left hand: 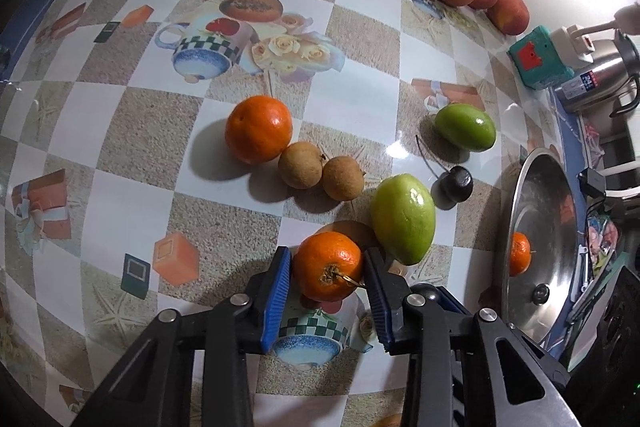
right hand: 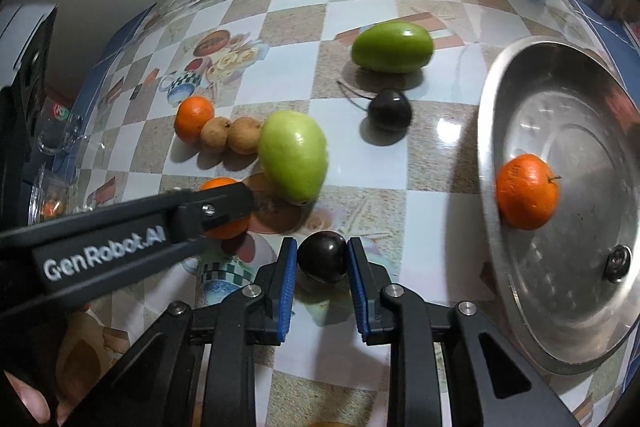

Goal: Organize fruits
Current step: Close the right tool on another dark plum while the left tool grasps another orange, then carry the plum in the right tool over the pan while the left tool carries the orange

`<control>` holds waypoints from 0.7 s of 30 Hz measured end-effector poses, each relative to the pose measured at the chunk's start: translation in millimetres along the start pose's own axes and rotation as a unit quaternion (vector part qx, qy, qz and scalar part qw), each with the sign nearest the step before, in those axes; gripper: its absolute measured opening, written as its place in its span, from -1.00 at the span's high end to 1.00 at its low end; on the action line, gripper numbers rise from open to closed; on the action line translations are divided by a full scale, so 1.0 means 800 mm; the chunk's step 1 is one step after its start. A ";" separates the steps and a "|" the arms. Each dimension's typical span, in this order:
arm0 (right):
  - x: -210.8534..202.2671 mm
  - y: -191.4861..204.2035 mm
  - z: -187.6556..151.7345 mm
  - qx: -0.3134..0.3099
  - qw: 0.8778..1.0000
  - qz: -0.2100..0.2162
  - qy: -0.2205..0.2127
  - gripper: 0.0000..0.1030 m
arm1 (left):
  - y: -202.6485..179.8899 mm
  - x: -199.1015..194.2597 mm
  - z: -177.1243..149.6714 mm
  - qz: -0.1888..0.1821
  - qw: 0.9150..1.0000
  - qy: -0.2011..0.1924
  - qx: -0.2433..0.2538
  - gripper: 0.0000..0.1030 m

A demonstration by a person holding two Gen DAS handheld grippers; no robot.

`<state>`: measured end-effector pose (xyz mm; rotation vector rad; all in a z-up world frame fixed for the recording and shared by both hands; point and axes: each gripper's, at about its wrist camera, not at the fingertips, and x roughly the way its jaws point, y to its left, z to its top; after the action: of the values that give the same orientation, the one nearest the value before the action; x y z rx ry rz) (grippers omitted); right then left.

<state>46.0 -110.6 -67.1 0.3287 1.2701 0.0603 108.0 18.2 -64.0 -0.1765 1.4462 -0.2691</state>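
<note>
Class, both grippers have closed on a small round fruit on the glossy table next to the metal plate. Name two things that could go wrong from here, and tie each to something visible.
1. The right gripper pinches a smooth dark plum near the fingertips; it may squirt out when lifted.
2. The left gripper holds a tangerine that sits against the green fruit; lifting could nudge it rolling across the slick table.

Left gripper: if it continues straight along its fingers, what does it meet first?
The left gripper is shut on a small orange, so probably the tablecloth just beneath; depth is unclear.
</note>
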 end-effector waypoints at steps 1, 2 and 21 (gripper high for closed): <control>-0.002 -0.003 0.000 0.003 1.000 0.001 -0.001 0.49 | 0.003 -0.005 -0.001 -0.001 1.000 -0.005 -0.002 0.23; -0.004 -0.005 0.000 0.006 1.000 0.003 -0.002 0.49 | 0.004 -0.009 0.000 -0.002 1.000 -0.009 -0.003 0.23; -0.074 -0.083 0.001 0.095 0.994 0.002 -0.059 0.49 | -0.017 -0.066 -0.004 -0.021 0.997 -0.081 -0.003 0.24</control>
<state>20.3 -187.6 -30.6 0.4905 1.1596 -0.0767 98.6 20.4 -10.6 -0.2286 1.2840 -0.2794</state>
